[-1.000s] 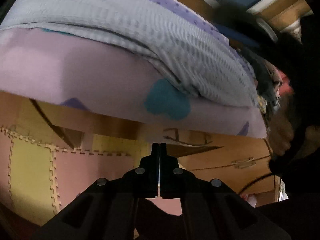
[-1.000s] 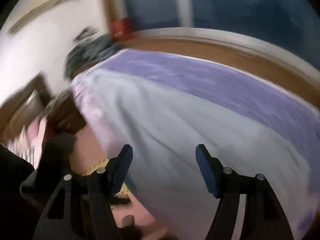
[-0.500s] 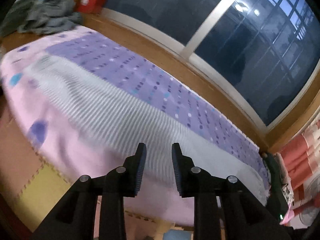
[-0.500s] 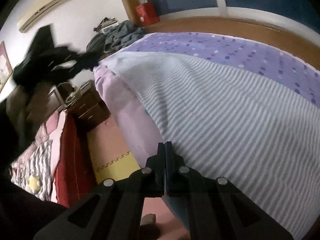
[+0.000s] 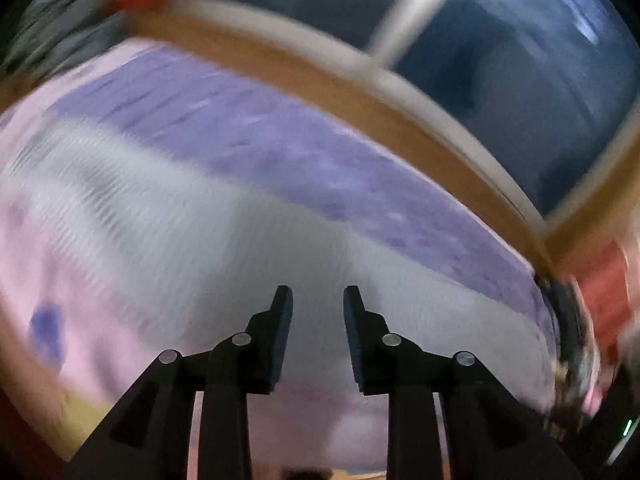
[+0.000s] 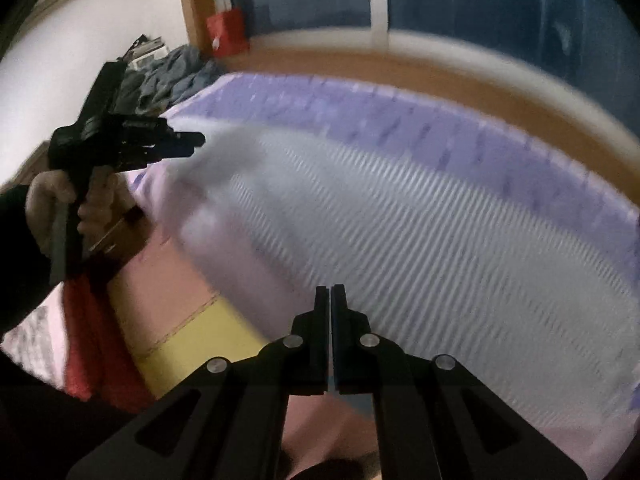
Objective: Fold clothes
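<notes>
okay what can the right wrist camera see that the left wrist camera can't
Only the right wrist view shows the left gripper held in a hand, a heap of blue-grey clothes, the yellow and pink floor mat, and the right gripper with jaws shut. Only the left wrist view looks along the left gripper's own fingers, set slightly apart with nothing between. Both show the striped grey cloth on the purple dotted bedsheet and the dark window.

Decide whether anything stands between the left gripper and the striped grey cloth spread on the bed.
Nothing visible does. The left gripper, jaws apart and empty, points at the striped grey cloth, with only open air between them; the picture is blurred.
</notes>
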Demonstrator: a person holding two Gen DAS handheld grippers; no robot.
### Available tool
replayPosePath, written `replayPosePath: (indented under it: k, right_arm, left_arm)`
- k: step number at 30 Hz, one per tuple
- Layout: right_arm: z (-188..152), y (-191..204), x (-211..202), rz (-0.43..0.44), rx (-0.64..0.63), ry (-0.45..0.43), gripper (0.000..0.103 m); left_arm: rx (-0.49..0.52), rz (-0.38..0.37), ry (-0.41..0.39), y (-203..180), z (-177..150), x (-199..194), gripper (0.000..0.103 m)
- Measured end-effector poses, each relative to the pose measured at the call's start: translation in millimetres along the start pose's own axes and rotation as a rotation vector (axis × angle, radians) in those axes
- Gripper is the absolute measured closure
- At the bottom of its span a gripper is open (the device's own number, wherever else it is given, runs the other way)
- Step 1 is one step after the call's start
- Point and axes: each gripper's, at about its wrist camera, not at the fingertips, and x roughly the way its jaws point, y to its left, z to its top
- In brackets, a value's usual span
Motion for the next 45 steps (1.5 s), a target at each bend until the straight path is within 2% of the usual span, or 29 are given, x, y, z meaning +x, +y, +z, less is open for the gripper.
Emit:
replayPosePath:
  k: [2, 5, 7, 10, 13, 14, 16, 19, 20, 21, 22, 23, 25, 28, 29, 31, 34, 36, 39, 41, 44, 45]
  right_arm:
    - [17.9, -9.5, 13.0, -0.038, 0.002, -0.01, 0.102]
    - [27.1, -37.7, 45.7, -0.032, 0.08, 0.045, 0.102]
    - [18.5, -54.3, 54.1, 0.015, 0.127, 0.068, 0.102]
    - [1.1, -77.9, 60.6, 0.102, 0.195, 0.092, 0.102]
    - [4.3, -86.7, 55.6, 0.109, 0.221, 0.146, 0.101]
    - [8.7, -87.5, 52.3, 0.114, 0.223, 0.149, 0.101]
    - [27.0, -80.0, 45.2, 0.14, 0.188, 0.094, 0.101]
    - [64.6, -62.5, 71.5, 0.153, 0.064, 0.049, 0.101]
    - [78.6, -56.1, 85.5, 0.161, 0.014, 0.04, 0.097]
    - [92.7, -49.7, 99.6, 0.17, -0.035, 0.031, 0.091]
    - [103.3, -45.7, 113.7, 0.189, -0.072, 0.039, 0.071]
    - [110.7, -43.9, 127.9, 0.216, -0.096, 0.063, 0.057]
    - [122.6, -40.2, 153.6, 0.265, -0.145, 0.115, 0.058]
    - [124.6, -31.2, 169.2, 0.29, -0.224, 0.175, 0.073]
    - [124.2, -27.4, 170.5, 0.29, -0.255, 0.183, 0.085]
    - [124.6, -19.5, 168.8, 0.253, -0.288, 0.178, 0.1]
    - [122.2, 5.0, 148.5, 0.135, -0.386, 0.105, 0.101]
    - [115.9, 26.6, 131.0, 0.098, -0.466, 0.052, 0.101]
    - [97.4, 49.7, 126.3, 0.105, -0.546, 0.052, 0.101]
    - [93.9, 49.1, 133.3, 0.129, -0.524, 0.078, 0.101]
    - [94.1, 43.0, 140.4, 0.171, -0.491, 0.112, 0.101]
    - [93.0, 43.2, 142.6, 0.178, -0.494, 0.12, 0.101]
  left_arm:
    - [0.098, -0.056, 0.054, -27.2, 15.2, 29.9, 0.078]
    - [0.161, -0.057, 0.133, -48.2, 20.9, 76.5, 0.078]
    - [0.186, -0.034, 0.169, -53.9, 16.9, 96.2, 0.078]
    - [0.147, -0.039, 0.156, -42.4, 16.2, 99.0, 0.079]
    - [0.148, -0.003, 0.172, -50.9, 27.5, 100.8, 0.079]
    - [0.164, -0.022, 0.178, -57.9, 31.1, 100.3, 0.079]
    - [0.219, -0.05, 0.212, -64.8, 34.9, 101.8, 0.079]
    - [0.318, -0.081, 0.29, -73.4, 29.3, 116.6, 0.078]
    - [0.332, -0.088, 0.307, -71.1, 26.7, 120.8, 0.078]
    - [0.351, -0.116, 0.28, -67.5, 23.1, 116.7, 0.078]
    - [0.357, -0.139, 0.283, -63.3, 20.3, 113.1, 0.078]
    - [0.349, -0.165, 0.282, -59.1, 19.5, 110.6, 0.078]
    - [0.297, -0.233, 0.292, -46.5, 19.5, 108.3, 0.078]
    - [0.244, -0.338, 0.305, -30.7, 23.7, 111.6, 0.078]
    - [0.239, -0.357, 0.311, -29.0, 25.5, 112.0, 0.078]
    - [0.232, -0.402, 0.322, -24.4, 27.0, 114.3, 0.078]
    - [0.238, -0.437, 0.334, -22.9, 29.4, 116.5, 0.078]
    - [0.234, -0.457, 0.337, -21.3, 29.9, 117.8, 0.078]
    - [0.225, -0.469, 0.333, -16.3, 28.9, 117.7, 0.084]
    - [0.222, -0.475, 0.329, -13.9, 28.9, 117.1, 0.085]
    - [0.186, -0.472, 0.34, -7.4, 34.0, 112.2, 0.084]
    - [0.174, -0.465, 0.345, -4.5, 36.9, 109.0, 0.08]
